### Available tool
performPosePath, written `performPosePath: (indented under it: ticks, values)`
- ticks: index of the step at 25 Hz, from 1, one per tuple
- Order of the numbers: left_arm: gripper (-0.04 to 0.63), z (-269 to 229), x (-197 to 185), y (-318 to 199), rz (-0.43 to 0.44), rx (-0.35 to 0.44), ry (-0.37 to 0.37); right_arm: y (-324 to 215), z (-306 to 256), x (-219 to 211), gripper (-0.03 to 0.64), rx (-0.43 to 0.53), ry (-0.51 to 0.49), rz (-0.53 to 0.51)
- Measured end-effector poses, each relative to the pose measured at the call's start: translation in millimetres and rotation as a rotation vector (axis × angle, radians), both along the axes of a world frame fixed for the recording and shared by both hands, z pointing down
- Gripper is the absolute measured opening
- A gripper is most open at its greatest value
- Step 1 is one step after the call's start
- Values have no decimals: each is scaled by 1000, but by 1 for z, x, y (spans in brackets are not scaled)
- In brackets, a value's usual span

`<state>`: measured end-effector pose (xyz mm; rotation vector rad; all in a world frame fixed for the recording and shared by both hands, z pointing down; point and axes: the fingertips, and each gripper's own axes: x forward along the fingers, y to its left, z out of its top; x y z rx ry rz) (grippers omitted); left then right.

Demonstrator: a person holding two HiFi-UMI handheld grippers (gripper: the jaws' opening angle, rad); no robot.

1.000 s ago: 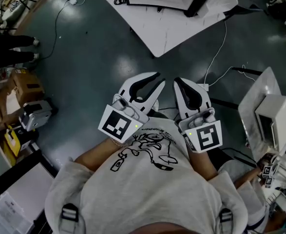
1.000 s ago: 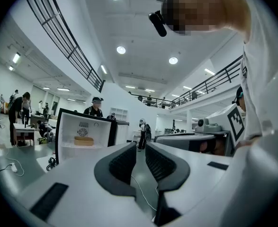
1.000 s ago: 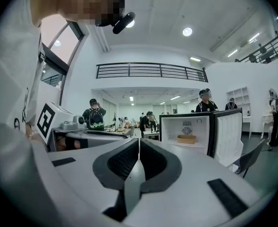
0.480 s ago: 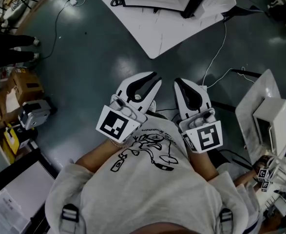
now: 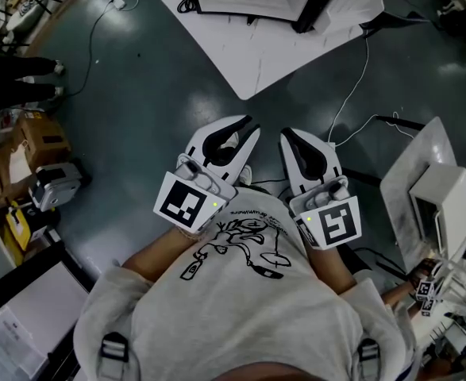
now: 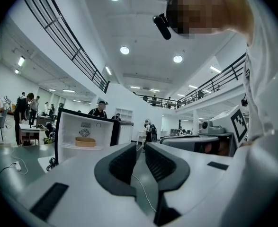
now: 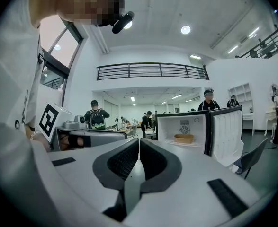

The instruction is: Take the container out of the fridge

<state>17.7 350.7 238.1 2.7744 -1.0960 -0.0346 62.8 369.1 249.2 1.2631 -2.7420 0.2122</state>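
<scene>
A small white fridge (image 6: 84,135) stands open on a low white table (image 5: 272,54) ahead of me. A shallow tan container (image 6: 85,142) rests on its wire shelf, also visible in the right gripper view as the container (image 7: 183,138). The fridge door (image 7: 226,136) is swung out to the right. My left gripper (image 6: 140,145) is held level, its jaws a narrow gap apart with nothing between them. Beside it, my right gripper (image 7: 139,140) is shut and empty. In the head view both the left gripper (image 5: 251,125) and the right gripper (image 5: 284,133) are still well short of the table.
A white cable (image 5: 352,94) trails over the dark floor from the table. A white desk with equipment (image 5: 431,189) is at the right, cardboard boxes (image 5: 38,137) at the left. A chair (image 7: 252,160) stands right of the fridge. Several people stand in the background.
The fridge table has slid a little nearer in the head view as both grippers travelled forward together. Neither gripper's jaws have changed.
</scene>
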Motion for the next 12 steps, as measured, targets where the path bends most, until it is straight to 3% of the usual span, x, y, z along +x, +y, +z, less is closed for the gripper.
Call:
performPosePath:
  ticks: [12]
  values:
    - [67,-5,3,-35,14,13,7,-35,-3,-2,31,-1,5,-9]
